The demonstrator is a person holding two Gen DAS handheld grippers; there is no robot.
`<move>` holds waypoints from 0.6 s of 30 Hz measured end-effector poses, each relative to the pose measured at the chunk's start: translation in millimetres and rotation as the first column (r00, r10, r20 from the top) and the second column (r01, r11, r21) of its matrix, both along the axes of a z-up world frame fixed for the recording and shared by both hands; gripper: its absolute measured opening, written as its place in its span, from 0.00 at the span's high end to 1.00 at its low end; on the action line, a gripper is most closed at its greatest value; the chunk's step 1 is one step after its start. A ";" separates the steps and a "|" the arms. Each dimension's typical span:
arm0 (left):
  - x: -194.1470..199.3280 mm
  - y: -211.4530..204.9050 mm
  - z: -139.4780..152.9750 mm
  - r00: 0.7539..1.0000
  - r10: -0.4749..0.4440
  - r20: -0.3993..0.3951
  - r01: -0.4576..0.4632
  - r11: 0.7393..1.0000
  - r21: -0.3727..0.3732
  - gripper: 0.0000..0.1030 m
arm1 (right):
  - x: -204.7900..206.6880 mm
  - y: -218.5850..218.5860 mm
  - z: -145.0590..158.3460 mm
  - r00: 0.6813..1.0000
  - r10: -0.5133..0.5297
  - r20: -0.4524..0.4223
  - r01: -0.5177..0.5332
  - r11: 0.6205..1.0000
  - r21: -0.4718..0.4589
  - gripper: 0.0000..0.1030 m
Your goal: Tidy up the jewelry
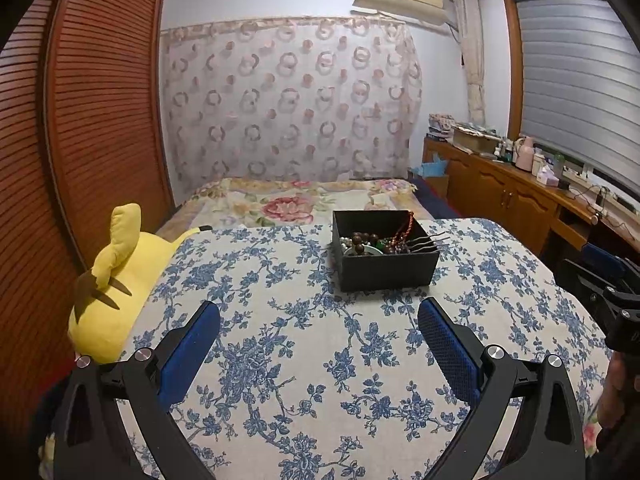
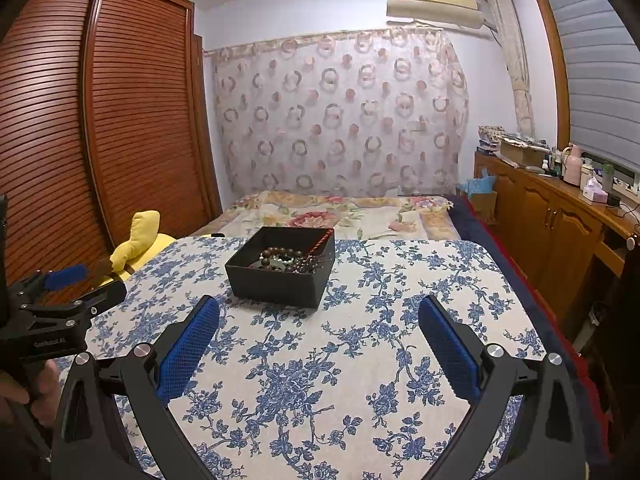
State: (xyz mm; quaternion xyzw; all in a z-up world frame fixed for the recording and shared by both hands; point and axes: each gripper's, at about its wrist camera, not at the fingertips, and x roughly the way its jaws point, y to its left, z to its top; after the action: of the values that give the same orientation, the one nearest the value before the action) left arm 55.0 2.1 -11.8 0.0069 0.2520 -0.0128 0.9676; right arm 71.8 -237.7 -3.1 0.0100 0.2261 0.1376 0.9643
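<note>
A black open-topped rectangular box (image 1: 384, 256) sits toward the far side of the table (image 1: 320, 360), which is covered in a blue-and-white floral cloth. Inside lies a tangle of dark brown bead strings (image 1: 366, 240), a reddish cord (image 1: 404, 226) and thin metal hairpins (image 1: 428, 242). The left hand-held gripper (image 1: 319, 322) and the right hand-held gripper (image 2: 319, 318) both hover near the table's near edge, fingers spread wide, empty. A yellow plush toy (image 1: 120, 280) lies left of the table.

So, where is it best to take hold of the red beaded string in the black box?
Probably at the part draped over the black box's far rim: the red beaded string rises clear of the tangle there. Come from above with the right hand-held gripper.
</note>
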 end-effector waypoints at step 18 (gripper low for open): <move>-3.1 -0.9 4.7 1.000 -0.002 0.010 0.002 1.000 -0.001 0.07 | -0.7 2.0 -0.7 1.000 0.000 -0.003 0.000 1.000 0.000 0.03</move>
State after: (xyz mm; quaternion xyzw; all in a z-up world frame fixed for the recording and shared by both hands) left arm 51.9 1.3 -7.0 0.0065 0.2473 -0.0139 0.9688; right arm 71.2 -235.7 -3.8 0.0099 0.2274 0.1378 0.9640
